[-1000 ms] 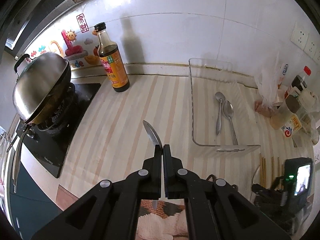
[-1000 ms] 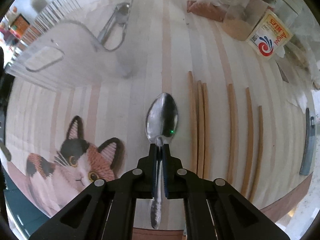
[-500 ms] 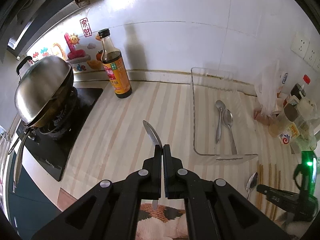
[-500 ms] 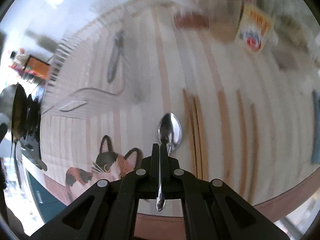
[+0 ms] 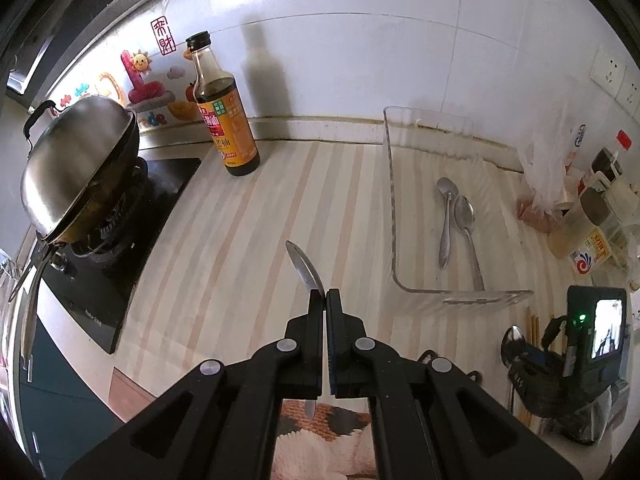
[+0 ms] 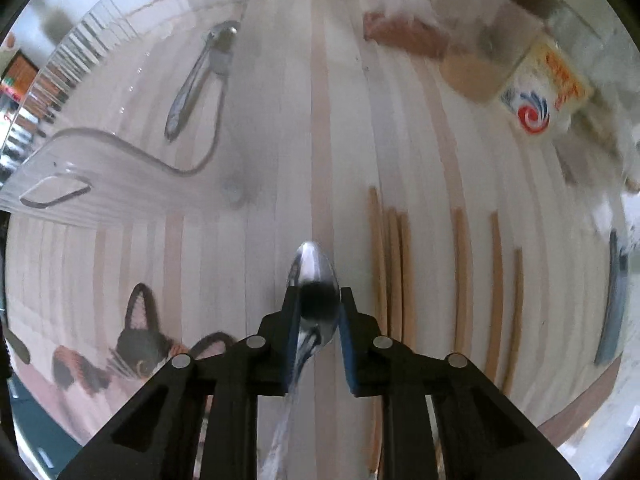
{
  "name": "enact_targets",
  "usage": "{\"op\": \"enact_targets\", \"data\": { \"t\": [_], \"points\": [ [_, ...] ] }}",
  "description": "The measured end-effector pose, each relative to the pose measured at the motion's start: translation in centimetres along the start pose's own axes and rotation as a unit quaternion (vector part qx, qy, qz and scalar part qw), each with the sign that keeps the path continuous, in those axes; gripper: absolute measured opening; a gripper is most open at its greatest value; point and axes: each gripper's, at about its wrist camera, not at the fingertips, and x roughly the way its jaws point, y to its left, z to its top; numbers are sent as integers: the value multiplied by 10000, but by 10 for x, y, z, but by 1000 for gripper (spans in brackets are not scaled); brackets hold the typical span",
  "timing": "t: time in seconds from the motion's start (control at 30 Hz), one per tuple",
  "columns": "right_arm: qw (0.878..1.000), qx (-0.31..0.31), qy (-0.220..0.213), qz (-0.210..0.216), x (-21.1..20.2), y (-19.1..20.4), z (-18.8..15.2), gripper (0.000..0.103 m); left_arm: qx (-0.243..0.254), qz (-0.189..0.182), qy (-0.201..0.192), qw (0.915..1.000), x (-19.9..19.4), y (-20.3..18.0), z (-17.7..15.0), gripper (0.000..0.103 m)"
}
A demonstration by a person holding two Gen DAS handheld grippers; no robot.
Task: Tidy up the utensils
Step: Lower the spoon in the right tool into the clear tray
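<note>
I hold my left gripper (image 5: 324,294) clamped flat on the handle of a spoon (image 5: 303,266), its bowl sticking up and away over the striped counter (image 5: 224,248), because I judge it is waiting its turn for the clear tray (image 5: 390,216) to the right. Two spoons (image 5: 456,216) already lie side by side in that tray, bowls toward the far wall, which I take as the pattern to follow. My right gripper (image 6: 318,304) points nearly straight down at the counter just near of the tray, and its jaws are opening; the second spoon (image 6: 316,292) is between them, blurred, and the pads no longer seem to press it, so I judge it is slipping free. It sits just left of the wooden chopsticks (image 6: 394,264) laid in a loose row. The soy sauce bottle (image 5: 222,112) and the covered wok (image 5: 76,160) stand well to the left, clear of my work.
</note>
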Motion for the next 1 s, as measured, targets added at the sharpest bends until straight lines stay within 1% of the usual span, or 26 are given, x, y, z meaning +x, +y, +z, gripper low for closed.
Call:
{"op": "enact_targets", "data": {
  "t": [0.07,0.1,0.13,0.3,0.37,0.47,0.5,0.57,0.6,0.7,0.73,0.83,0.9,1.0],
  "points": [
    [9998,21,-112,137,-11,1,4,2,-5,-3,-10,10000,0,0,1,0],
    [9998,26,-116,176,-14,3,5,1,-14,-11,-13,10000,-1,1,1,0],
    [9998,26,-148,165,-18,4,4,1,-23,-15,-19,10000,-1,1,2,0],
    [9984,162,-283,458,-39,-5,-5,1,-44,-34,-73,10000,-7,4,3,0],
    [9971,270,-370,601,-54,-11,-8,1,-68,-63,-98,9999,-12,7,5,0],
    [9945,362,-602,775,-85,-19,-8,1,-77,-104,-209,9997,-24,8,11,0],
    [9935,391,-673,825,-93,-21,-14,1,-66,-117,-265,9996,-29,8,14,0],
    [9912,411,-859,920,-117,-24,-8,1,-39,-157,-381,9991,-40,7,22,0],
    [9902,428,-933,945,-124,-23,-12,1,-22,-169,-442,9989,-46,6,26,0],
    [9868,507,-1113,1061,-145,-25,10,1,34,-291,-625,9976,-63,1,43,0],
    [9858,517,-1161,1100,-143,-25,21,1,68,-342,-694,9970,-69,-2,49,0],
    [9822,448,-1393,1174,-164,-19,43,1,187,-498,-902,9945,-84,-14,69,0],
    [9794,447,-1489,1285,-175,-14,62,1,219,-670,-919,9933,-88,-21,83,0],
    [9752,527,-1553,1484,-184,-6,89,1,142,-1137,-785,9903,-88,-32,107,0]
  ]
}}
